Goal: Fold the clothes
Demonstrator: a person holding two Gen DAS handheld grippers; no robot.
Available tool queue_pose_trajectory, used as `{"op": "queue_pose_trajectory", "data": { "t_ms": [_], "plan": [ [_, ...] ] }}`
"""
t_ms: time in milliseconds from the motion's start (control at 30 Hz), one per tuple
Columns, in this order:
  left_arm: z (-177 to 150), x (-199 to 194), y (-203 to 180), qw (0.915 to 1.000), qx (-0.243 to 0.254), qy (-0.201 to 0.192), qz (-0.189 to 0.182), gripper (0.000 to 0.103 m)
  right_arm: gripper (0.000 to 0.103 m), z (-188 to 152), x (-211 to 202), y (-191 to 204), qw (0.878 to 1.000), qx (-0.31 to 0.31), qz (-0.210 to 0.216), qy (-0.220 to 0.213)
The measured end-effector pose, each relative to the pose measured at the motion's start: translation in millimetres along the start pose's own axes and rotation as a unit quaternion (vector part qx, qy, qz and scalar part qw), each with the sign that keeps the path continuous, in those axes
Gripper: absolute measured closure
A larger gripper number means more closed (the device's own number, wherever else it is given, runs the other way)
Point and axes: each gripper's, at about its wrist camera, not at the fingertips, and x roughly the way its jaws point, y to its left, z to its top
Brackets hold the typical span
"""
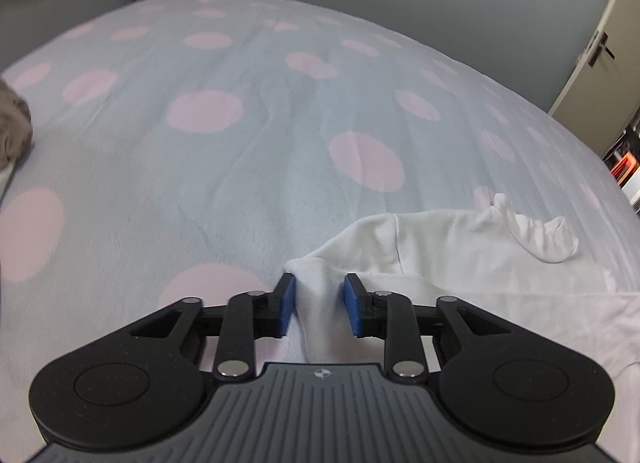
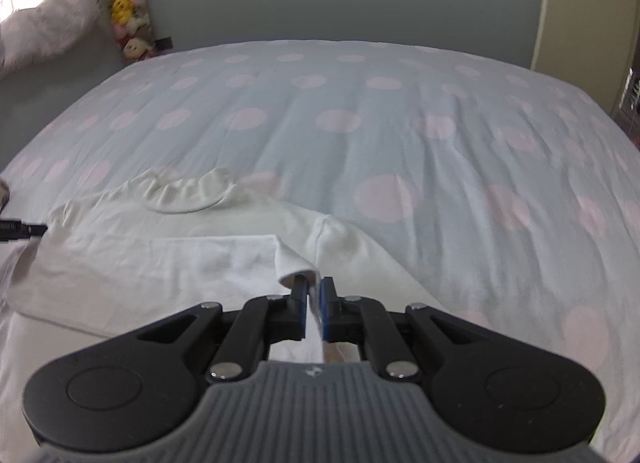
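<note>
The white garment [image 1: 460, 263] runs out of the left wrist view at its right and bottom edges, its full shape hidden behind the left tool [image 1: 320, 303]. In the right wrist view, only a dark tip [image 2: 24, 229] of that other tool shows at the left edge. A grey-brown bundle [image 1: 14, 127] on the bed [image 1: 200, 167] is cut off at the left edge and unidentifiable. The soft toys [image 2: 126, 3] in the far corner are too blurred to tell apart. The door [image 2: 580, 3] is partly cropped at the right.
</note>
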Motion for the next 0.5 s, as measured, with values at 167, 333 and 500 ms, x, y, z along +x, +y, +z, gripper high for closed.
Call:
{"op": "queue_pose_trajectory", "data": {
  "t_ms": [167,333,500],
  "plan": [
    [17.8,-25.8,-14.1,0.9984,0.041,-0.038,0.011,0.099,0.096,8.8,-1.9,-8.4,0.998,0.052,0.02,-0.021],
    [29.6,-32.1,-32.6,0.9916,0.118,-0.026,0.047,0.099,0.096,13.4,5.3,-16.5,0.996,0.09,0.004,0.004],
    [22.6,-9.2,-32.1,0.9882,0.137,-0.004,0.069,0.099,0.096,-5.4,42.4,-36.5,0.992,0.12,-0.014,0.036]
  ]
}}
